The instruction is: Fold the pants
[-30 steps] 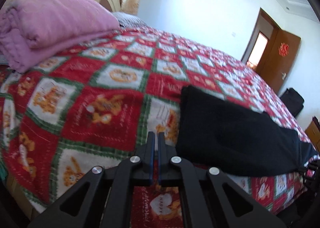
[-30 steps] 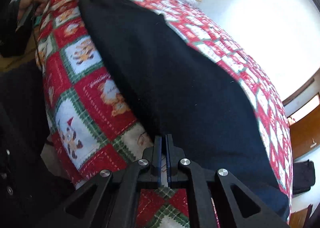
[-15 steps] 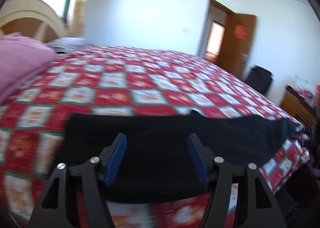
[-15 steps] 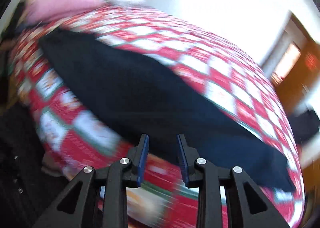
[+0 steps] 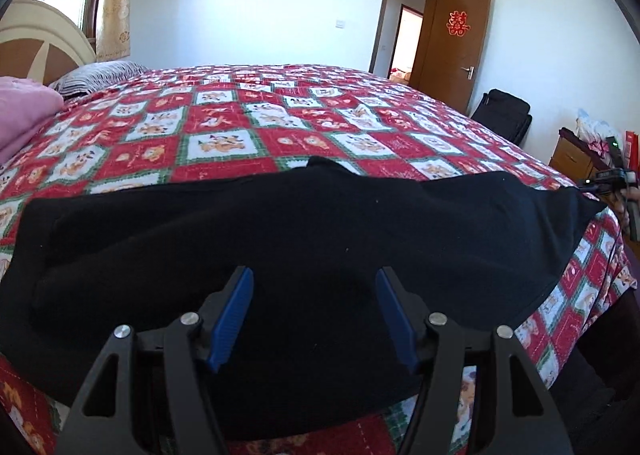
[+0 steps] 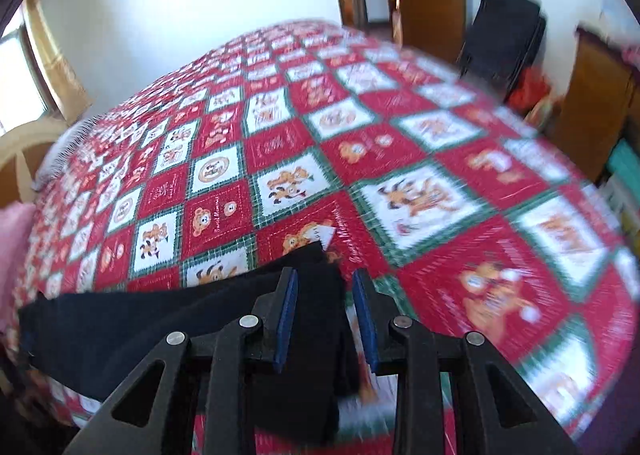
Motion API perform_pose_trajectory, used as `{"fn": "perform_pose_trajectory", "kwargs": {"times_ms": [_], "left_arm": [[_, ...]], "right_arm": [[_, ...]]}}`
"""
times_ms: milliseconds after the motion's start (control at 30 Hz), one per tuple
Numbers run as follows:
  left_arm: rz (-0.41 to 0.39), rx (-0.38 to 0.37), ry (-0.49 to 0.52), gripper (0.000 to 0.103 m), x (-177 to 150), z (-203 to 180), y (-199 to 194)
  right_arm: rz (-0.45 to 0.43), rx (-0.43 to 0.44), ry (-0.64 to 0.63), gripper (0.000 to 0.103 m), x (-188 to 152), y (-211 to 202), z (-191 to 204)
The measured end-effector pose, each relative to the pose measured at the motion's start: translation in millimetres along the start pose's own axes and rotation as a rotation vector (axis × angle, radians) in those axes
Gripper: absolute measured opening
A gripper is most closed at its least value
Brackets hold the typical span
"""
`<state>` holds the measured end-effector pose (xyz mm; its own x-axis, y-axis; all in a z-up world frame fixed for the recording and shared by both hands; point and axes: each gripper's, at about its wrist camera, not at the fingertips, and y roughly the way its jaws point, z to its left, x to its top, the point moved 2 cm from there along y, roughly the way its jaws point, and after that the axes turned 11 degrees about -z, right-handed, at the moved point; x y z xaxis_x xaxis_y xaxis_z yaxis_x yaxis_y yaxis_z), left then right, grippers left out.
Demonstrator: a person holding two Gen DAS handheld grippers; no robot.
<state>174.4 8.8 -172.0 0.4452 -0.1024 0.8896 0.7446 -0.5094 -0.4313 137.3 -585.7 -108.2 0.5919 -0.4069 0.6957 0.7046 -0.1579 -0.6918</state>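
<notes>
- The black pants [image 5: 304, 239] lie flat across the near edge of the bed, on a red, white and green patchwork quilt [image 5: 224, 123], stretched sideways in one long band.
- The left gripper [image 5: 314, 315] hovers over the middle of the pants; its blue pads [image 5: 232, 315] stand wide apart, having just opened, and clamp nothing.
- The right gripper [image 6: 325, 319] is over one narrow end of the pants [image 6: 168, 319], where the cloth comes to a corner near the bed's edge.
- Its pads [image 6: 286, 319] have just opened to a narrower gap; dark cloth shows between them, but the picture is blurred and I cannot tell whether they touch it.
- A pink blanket [image 5: 20, 115] sits at the far left by the cream headboard [image 5: 44, 35].
- A brown door [image 5: 452, 47] stands open in the far wall, with a black bag [image 5: 504, 115] on the floor near it.
</notes>
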Motion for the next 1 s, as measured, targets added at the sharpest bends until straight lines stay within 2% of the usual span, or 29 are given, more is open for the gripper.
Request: {"fn": "perform_pose_trajectory", "kwargs": {"times_ms": [100, 167, 333, 467, 567, 633, 667, 733, 800, 900, 1000], "left_arm": [[0.003, 0.005, 0.009, 0.067, 0, -2, 2], [0.000, 0.006, 0.004, 0.068, 0, -2, 5], [-0.016, 0.022, -0.005, 0.068, -1, -1, 6], [-0.028, 0.045, -0.004, 0.068, -3, -3, 6], [-0.034, 0.056, 0.007, 0.068, -4, -5, 6], [-0.035, 0.056, 0.006, 0.068, -5, -5, 5], [-0.036, 0.054, 0.001, 0.068, -5, -4, 4], [-0.045, 0.046, -0.013, 0.068, -6, -1, 3], [-0.054, 0.046, -0.018, 0.068, -7, -1, 2], [-0.063, 0.052, -0.027, 0.069, -8, -2, 3], [-0.069, 0.054, -0.031, 0.072, -8, -4, 3]], "right_arm": [[0.037, 0.011, 0.025, 0.026, -6, 15, -2], [0.010, 0.012, 0.005, 0.011, -3, 12, 1], [-0.133, 0.014, -0.052, 0.008, 14, -13, 13], [-0.175, -0.006, -0.072, 0.007, 22, -8, 15], [-0.135, -0.032, -0.074, 0.009, 20, 16, 8], [-0.088, -0.043, -0.042, 0.017, 14, 27, -1], [-0.099, -0.055, -0.024, 0.021, 12, 23, -5], [-0.138, -0.043, 0.033, 0.023, 8, 2, -16], [-0.141, -0.040, 0.061, 0.024, 0, -17, -22], [-0.129, -0.011, 0.103, 0.024, -20, -44, -28], [-0.077, 0.010, 0.135, 0.024, -38, -52, -31]]}}
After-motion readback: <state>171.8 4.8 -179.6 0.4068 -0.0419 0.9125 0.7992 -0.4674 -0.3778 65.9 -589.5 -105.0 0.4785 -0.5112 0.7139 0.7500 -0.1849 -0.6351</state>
